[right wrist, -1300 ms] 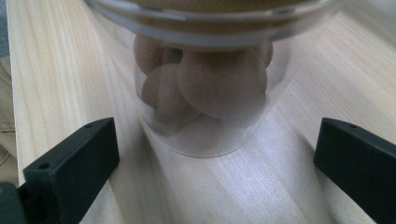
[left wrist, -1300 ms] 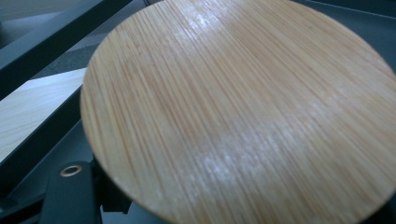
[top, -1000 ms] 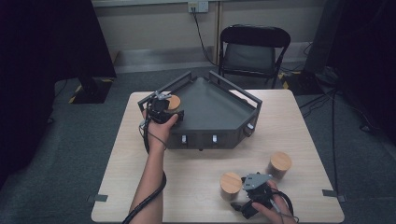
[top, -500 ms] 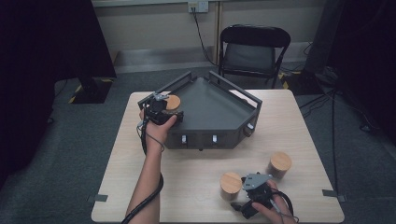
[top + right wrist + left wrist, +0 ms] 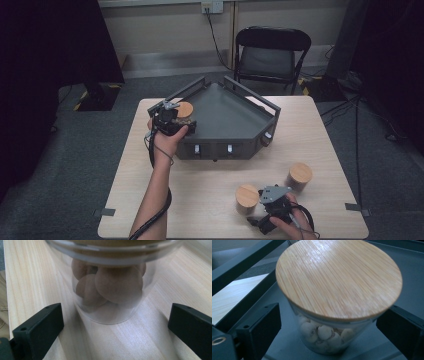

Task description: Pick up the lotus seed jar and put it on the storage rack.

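Standing at the left corner of the grey tray (image 5: 235,117), the lidded glass jar (image 5: 332,302) lay between the just-opened, untouching jaws of the left gripper (image 5: 329,332), so a careless withdrawal could tip it.

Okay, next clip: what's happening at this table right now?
A person is moving lidded glass jars from the table into a dark grey tray. The left gripper has just been opening around the jar of pale round pieces, which stands in the tray's left corner with the jaws clear of its sides. The right gripper is open, its jaws either side of the jar of brown pieces on the table but not touching it. Another jar waits nearby.
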Motion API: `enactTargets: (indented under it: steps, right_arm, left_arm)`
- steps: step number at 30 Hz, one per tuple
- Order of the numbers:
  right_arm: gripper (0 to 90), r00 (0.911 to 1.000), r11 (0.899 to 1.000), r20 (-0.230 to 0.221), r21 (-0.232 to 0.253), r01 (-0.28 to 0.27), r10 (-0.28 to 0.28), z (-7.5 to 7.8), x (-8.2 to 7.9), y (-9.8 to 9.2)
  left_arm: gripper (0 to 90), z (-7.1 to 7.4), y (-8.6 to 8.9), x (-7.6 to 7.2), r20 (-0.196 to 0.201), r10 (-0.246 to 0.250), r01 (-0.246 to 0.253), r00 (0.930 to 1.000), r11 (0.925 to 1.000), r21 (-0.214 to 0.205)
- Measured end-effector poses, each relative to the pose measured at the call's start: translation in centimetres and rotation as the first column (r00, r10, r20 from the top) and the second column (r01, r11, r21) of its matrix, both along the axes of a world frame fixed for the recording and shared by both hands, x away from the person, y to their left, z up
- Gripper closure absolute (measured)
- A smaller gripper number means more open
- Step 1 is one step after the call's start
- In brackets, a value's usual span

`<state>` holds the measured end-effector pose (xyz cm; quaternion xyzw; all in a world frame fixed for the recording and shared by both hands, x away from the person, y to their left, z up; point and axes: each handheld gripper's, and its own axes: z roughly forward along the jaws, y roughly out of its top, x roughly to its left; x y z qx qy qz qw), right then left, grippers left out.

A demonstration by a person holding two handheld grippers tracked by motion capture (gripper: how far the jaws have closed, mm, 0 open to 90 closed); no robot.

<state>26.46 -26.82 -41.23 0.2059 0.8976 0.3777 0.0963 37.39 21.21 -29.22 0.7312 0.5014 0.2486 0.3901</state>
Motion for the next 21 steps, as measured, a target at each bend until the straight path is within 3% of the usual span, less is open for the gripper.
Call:
enactTargets:
  steps: [21]
  right_arm:
    - [0.0, 1.0000, 1.000, 0.000, 0.000, 0.000, 0.000, 0.0, 0.0, 0.0]
  left_arm:
    - [5.8, -0.7, 1.2, -1.5, 0.010, -0.020, 0.020, 0.9998, 0.9993, -0.033]
